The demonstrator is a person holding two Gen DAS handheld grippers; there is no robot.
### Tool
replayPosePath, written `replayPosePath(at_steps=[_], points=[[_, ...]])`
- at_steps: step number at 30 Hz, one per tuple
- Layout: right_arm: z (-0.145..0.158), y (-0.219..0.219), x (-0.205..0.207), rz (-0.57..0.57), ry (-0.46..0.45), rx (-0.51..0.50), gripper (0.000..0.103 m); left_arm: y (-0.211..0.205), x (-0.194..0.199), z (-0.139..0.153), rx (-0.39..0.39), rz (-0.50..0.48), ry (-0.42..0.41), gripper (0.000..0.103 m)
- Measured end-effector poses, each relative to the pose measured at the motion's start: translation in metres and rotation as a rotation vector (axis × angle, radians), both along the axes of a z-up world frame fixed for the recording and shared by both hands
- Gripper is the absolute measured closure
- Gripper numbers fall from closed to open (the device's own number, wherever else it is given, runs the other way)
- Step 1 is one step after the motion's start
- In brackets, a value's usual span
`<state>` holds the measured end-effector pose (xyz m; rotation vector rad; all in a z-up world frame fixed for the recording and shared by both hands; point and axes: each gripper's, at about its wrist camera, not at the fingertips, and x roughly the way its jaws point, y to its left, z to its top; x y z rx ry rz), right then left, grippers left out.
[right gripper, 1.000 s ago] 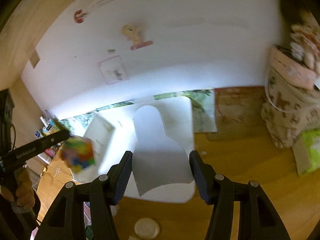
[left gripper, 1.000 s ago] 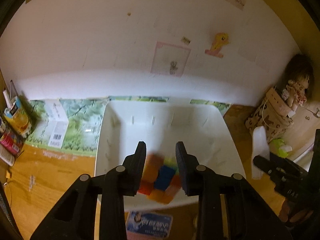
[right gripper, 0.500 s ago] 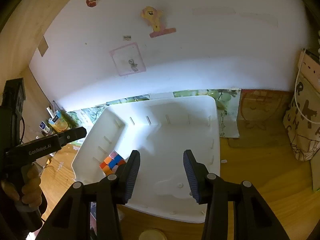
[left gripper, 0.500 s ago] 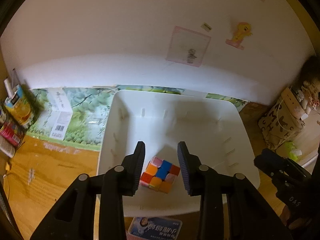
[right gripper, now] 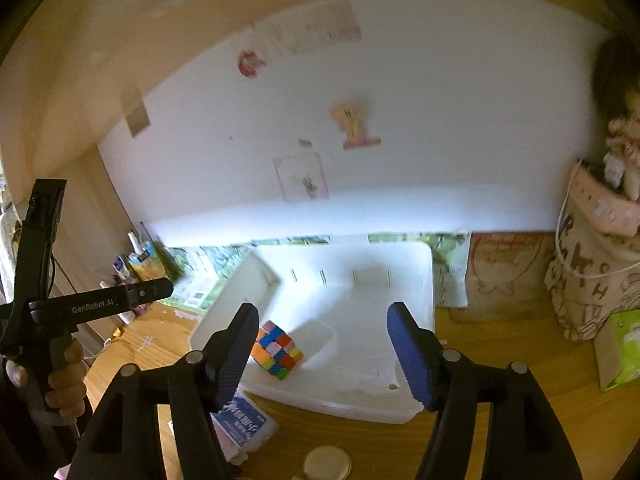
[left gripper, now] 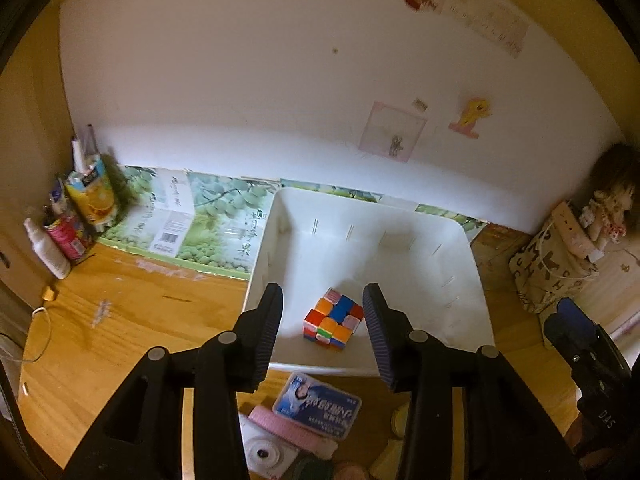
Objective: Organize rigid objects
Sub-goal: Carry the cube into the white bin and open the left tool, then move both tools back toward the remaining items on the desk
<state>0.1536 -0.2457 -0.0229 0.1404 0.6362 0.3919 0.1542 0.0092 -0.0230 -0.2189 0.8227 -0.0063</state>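
The puzzle cube (left gripper: 333, 319) is lying loose on the floor of the white bin (left gripper: 478, 276), near its front wall and toward the left side, tilted on a corner edge rather than sitting square. Nothing is gripping it. The left tongs (left gripper: 323, 322) are hanging above the bin's front rim with their pads apart and the cube showing in the gap between them, clear of both pads. The right tongs (right gripper: 324, 344) are also spread wide and empty, pointing into the bin from the front right.

The step in hand looks like fetching the next item, since the cube is already in. Several things are waiting on the surface (left gripper: 132, 320) just in front of the bin: a blue-and-white packet (left gripper: 317, 406), a small white camera (left gripper: 266, 454) and a round pale lid (right gripper: 327, 463). To do this well, the tongs are best drawn back over the rim before dropping, so they are not knocking the bin wall, and closed across the narrow width of whichever piece is chosen.

A hand (right gripper: 66, 384) is wrapping the left handle, which is angling down and forward; the right one is tipping down over the bin's near edge.
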Motion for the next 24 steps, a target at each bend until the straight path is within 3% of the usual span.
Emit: replayPosePath(at_steps=[7, 13, 20, 24], points=[[0.022, -0.005, -0.038, 0.001, -0.077, 0.014, 0.023, 0.003, -0.036, 0.022, 0.017, 0.015, -0.037, 0.053], [0.019, -0.008, -0.065, 0.024, -0.077, 0.02, 0.023, 0.007, -0.066, 0.021, 0.018, 0.054, -0.023, 0.053], [0.002, -0.007, -0.09, 0.088, -0.052, 0.026, 0.022, 0.022, -0.087, -0.005, -0.004, 0.12, 0.097, 0.053], [-0.012, -0.001, -0.1, 0.139, -0.043, 0.009, 0.022, 0.025, -0.098, -0.022, -0.003, 0.155, 0.168, 0.037]])
